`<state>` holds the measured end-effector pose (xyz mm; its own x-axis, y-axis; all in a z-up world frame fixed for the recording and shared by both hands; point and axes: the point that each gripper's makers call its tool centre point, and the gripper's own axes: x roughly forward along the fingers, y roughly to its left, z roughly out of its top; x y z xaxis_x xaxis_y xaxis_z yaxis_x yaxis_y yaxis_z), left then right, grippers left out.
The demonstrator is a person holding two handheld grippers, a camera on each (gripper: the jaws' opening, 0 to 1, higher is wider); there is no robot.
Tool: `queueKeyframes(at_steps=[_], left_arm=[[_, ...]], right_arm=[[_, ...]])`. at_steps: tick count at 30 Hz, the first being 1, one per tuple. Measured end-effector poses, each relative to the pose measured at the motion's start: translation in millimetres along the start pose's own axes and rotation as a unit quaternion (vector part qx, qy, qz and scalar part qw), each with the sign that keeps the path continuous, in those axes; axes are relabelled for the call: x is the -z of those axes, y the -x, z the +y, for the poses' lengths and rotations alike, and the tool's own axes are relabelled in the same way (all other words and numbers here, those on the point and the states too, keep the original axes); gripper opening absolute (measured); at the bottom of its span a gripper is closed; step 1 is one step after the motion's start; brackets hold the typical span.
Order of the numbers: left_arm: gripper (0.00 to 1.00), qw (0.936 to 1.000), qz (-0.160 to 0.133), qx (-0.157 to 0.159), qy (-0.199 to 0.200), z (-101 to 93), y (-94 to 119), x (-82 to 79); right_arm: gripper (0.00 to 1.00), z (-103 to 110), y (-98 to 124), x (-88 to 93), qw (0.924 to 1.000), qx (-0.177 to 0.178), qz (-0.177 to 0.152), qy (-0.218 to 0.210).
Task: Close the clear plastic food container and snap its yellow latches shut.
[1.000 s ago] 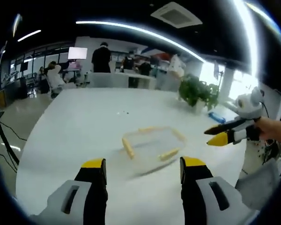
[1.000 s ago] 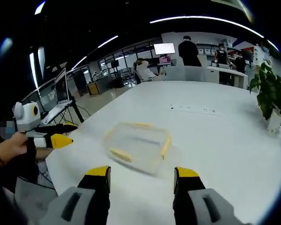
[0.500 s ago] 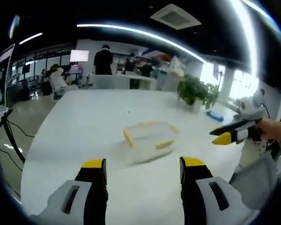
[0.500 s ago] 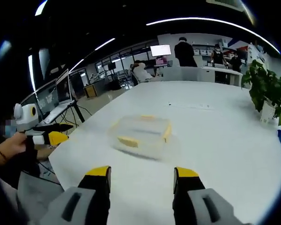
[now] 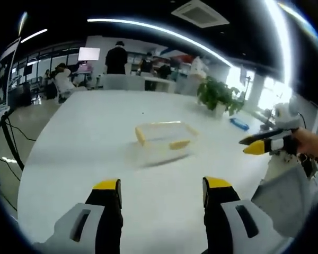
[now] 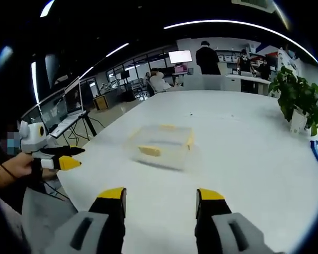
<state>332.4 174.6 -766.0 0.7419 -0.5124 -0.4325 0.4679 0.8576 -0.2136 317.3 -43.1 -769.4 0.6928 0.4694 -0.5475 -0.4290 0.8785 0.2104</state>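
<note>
A: Clear plastic food container [image 5: 162,142], rectangular with rounded corners, out on the middle of the white table [image 5: 95,137]. Yellow latches [image 5: 179,144] along its sides. Same box in the right gripper view [image 6: 161,145], blurred, a latch [image 6: 149,151] on the near side.

B: Lid on or off?

A: Cannot tell; too smeared to read the rim.

B: Anything between the box and the grippers?

A: Only bare, glossy tabletop. Left gripper [image 5: 161,191] well short of the box, yellow-tipped jaws wide apart, nothing between them. Right gripper [image 6: 160,197] likewise: jaws spread, empty, well back.

B: And from the side?

A: Right gripper seen at the right of the left gripper view [image 5: 257,145], held by a hand [image 5: 312,144], off the table's edge, its tips slightly parted there. Left gripper at the left of the right gripper view [image 6: 61,157], also clear of the box.

B: Surroundings?

A: Leafy potted plant [image 5: 218,97] near the far edge, a small blue object [image 5: 238,124] beside it. People [image 5: 116,57] and a lit screen [image 5: 89,53] at a counter beyond. Laptop on a stand [image 6: 69,108] off to the side.
</note>
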Motion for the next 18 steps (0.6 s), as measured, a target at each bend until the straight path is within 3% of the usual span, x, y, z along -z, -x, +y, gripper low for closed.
queueKeyframes(at_steps=[12,18], left_arm=[[0.6,1.0,-0.006,0.0,-0.001,-7.5,11,1.4],[0.72,0.9993,-0.028,-0.023,-0.01,1.3,20,-5.7]], right_arm=[[0.53,-9,16,5.6,0.9994,0.018,-0.016,-0.023],[0.75,-12,20,6.9,0.9982,0.03,-0.04,-0.033]])
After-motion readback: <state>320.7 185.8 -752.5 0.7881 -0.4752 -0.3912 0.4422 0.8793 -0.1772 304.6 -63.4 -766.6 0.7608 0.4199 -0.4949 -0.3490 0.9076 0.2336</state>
